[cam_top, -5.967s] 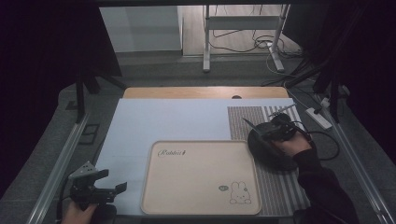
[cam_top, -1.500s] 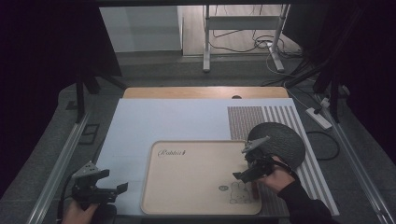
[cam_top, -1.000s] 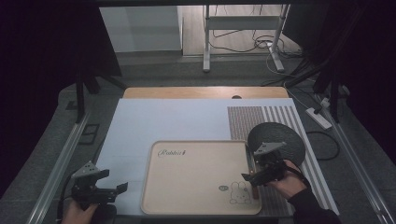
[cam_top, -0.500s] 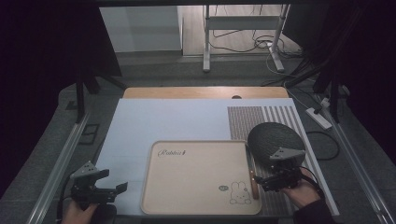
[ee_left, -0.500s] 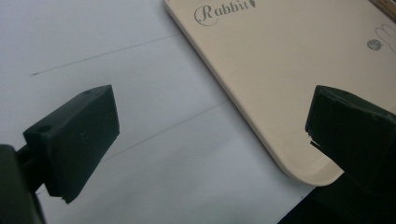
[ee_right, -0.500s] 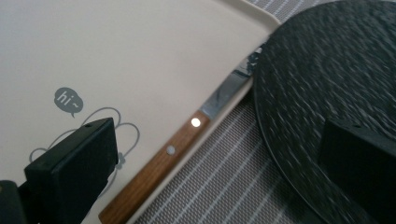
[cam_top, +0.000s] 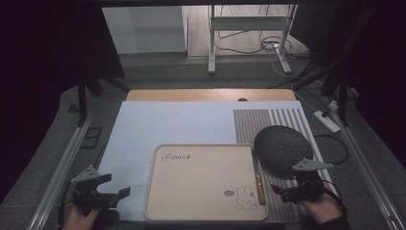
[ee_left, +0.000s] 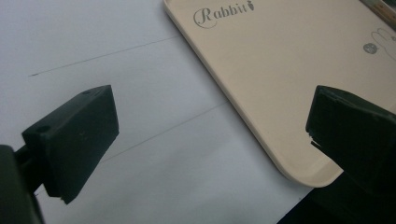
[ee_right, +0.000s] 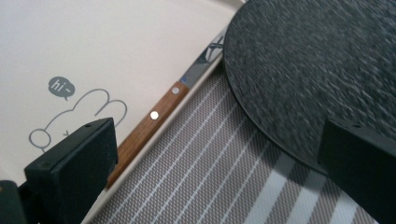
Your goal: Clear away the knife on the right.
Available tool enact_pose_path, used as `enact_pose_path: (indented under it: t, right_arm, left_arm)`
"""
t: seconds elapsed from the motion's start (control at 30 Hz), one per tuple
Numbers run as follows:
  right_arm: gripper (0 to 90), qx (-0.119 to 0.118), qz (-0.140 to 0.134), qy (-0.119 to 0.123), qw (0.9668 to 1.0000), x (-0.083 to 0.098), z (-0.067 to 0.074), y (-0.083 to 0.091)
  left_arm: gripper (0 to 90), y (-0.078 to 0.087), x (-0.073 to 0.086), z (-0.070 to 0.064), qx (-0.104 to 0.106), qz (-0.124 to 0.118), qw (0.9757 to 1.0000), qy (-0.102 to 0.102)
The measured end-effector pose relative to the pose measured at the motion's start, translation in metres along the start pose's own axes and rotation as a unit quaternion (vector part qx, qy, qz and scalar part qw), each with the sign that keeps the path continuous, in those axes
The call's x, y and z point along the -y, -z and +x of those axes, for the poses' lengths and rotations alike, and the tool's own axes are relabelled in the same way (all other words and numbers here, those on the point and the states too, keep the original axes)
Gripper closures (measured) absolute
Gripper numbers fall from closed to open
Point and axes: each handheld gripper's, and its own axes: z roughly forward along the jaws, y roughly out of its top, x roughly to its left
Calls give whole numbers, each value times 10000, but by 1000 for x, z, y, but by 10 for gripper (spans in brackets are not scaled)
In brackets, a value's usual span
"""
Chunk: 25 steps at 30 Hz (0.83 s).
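Observation:
A beige tray [cam_top: 201, 177] printed with "Rabbit" and a rabbit drawing lies at the front middle of the table. A knife with a wooden handle [cam_top: 259, 182] lies along the tray's right inner edge, handle toward me; its handle [ee_right: 147, 123] shows in the right gripper view. A dark round plate [cam_top: 282, 148] rests on the striped mat, right of the tray. My right gripper [cam_top: 286, 191] is open and empty, low at the front right, just right of the knife handle. My left gripper [cam_top: 112, 194] is open and empty at the front left, beside the tray's corner [ee_left: 299, 163].
A grey striped placemat [cam_top: 273, 122] covers the right part of the pale blue table sheet [cam_top: 177, 124]. Metal rails run along both table sides. A power strip [cam_top: 328, 120] and cables lie off the right edge.
My right gripper has drawn back from over the tray toward the front right, leaving the knife lying on the tray's right edge. The left gripper has barely moved.

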Motion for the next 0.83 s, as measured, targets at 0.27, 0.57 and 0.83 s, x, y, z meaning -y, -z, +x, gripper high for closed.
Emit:
enact_pose_path:
  t: [0.27,0.57,0.83]
  right_arm:
    - [0,109,-241,-200,9995,7,-4,14]
    - [0,285,-373,-372,9982,18,-7,30]
    - [0,345,-360,-369,9981,22,-6,36]
  left_arm:
    - [21,1,0,1,11,-33,10000,6]
    - [19,2,1,2,27,-89,9999,53]
    - [18,1,0,1,24,-67,10000,51]
